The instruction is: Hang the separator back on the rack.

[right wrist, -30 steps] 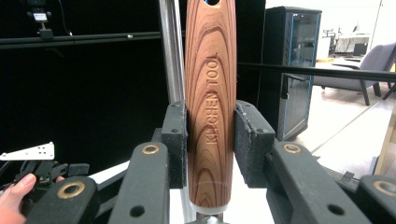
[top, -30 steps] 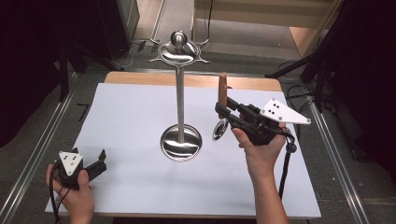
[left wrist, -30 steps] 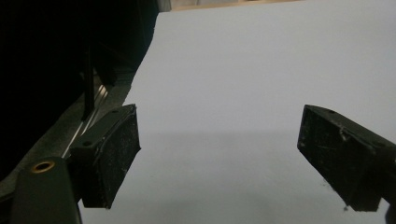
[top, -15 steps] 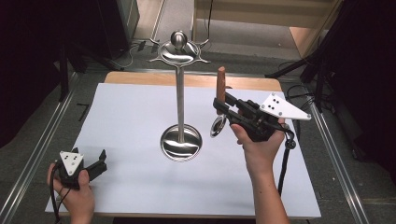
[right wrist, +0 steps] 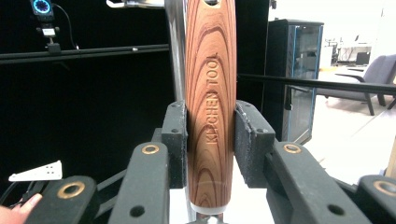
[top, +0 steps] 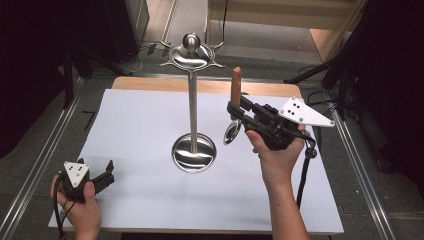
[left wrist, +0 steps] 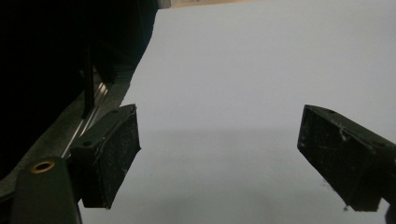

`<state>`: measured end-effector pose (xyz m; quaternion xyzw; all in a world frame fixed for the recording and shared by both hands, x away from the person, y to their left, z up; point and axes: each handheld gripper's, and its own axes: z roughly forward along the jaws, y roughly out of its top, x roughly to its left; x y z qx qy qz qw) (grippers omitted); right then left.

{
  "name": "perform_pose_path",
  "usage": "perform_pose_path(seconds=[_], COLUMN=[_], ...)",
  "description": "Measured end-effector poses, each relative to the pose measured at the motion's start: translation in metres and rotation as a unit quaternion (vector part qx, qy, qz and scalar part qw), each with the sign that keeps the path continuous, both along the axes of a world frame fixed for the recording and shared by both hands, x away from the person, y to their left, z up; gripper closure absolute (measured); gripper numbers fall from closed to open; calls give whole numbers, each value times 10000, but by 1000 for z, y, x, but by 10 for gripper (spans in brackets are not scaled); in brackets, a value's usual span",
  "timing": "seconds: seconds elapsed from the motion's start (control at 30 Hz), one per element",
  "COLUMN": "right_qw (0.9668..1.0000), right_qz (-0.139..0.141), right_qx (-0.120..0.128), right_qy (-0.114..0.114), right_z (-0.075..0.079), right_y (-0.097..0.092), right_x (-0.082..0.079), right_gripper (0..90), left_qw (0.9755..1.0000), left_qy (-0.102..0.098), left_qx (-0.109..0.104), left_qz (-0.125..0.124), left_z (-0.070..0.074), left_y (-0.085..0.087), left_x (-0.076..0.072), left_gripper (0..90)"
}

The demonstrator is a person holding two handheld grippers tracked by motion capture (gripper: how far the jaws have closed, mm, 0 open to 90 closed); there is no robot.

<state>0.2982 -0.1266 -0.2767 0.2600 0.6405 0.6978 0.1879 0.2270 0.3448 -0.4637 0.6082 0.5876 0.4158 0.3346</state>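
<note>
Centre of the high view: steel stand (top: pixel 193 95) with round base (top: pixel 194 153) on the white table (top: pixel 140 130), ball-topped hooked crown at upper centre. Right of centre: right gripper (top: pixel 239 107), jaws closed on the wooden handle (top: pixel 236 82) of a kitchen utensil (top: pixel 233 131), handle upright, shiny metal head hanging below the jaws just right of the stand's base, apart from it. Right gripper view: same handle (right wrist: pixel 209 107) clamped between both pads at frame centre, lettering "KITCHEN TOOL" running up its grain, the stand's pole (right wrist: pixel 176 46) directly behind at upper centre. Lower left of the high view: left gripper (top: pixel 108 167) held low over the table's near corner, jaws spread wide, nothing between them. Left gripper view: both black pads (left wrist: pixel 109 154) far apart at the frame's lower corners, bare white table (left wrist: pixel 233 84) beyond.
</note>
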Motion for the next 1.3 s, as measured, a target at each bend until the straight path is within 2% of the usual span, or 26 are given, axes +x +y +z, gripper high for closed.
perform_pose_path(seconds=[0.07,0.13,0.27,0.37,0.6,0.67,0.77,0.97,1.07,1.3], right_qw=[10000,10000,9999,9999,9998,9998,9998,9997,9997,9998], right_qz=[7,-2,-12,20,54,77,93,155,173,181], right_qx=[-19,40,100,147,141,140,39,181,101,89], right_qy=[-64,-32,-34,-33,-149,-119,-161,-108,-108,-59], right_z=[2,3,3,5,13,14,16,16,16,10], right_y=[-1,-2,-1,0,5,8,11,18,24,30], right_x=[0,0,2,2,0,1,1,4,4,8], right_gripper=[696,696,696,696,696,696,696,696,696,696], left_qw=[10000,10000,10000,10000,10000,10000,10000,9999,9999,9999], left_qy=[-20,-13,-52,2,-60,8,-67,-88,-91,-94], left_qx=[-19,-43,18,-13,-32,-5,-59,-61,-83,-95], left_qz=[-11,13,-17,-2,-11,-17,-40,-39,-32,-32], left_z=[0,0,0,0,0,0,0,0,0,0], left_y=[1,1,0,0,1,1,1,1,2,2], left_x=[-1,0,-1,0,-1,-1,-2,-2,-2,-2], left_gripper=[138,138,138,138,138,139,139,139,139,139])
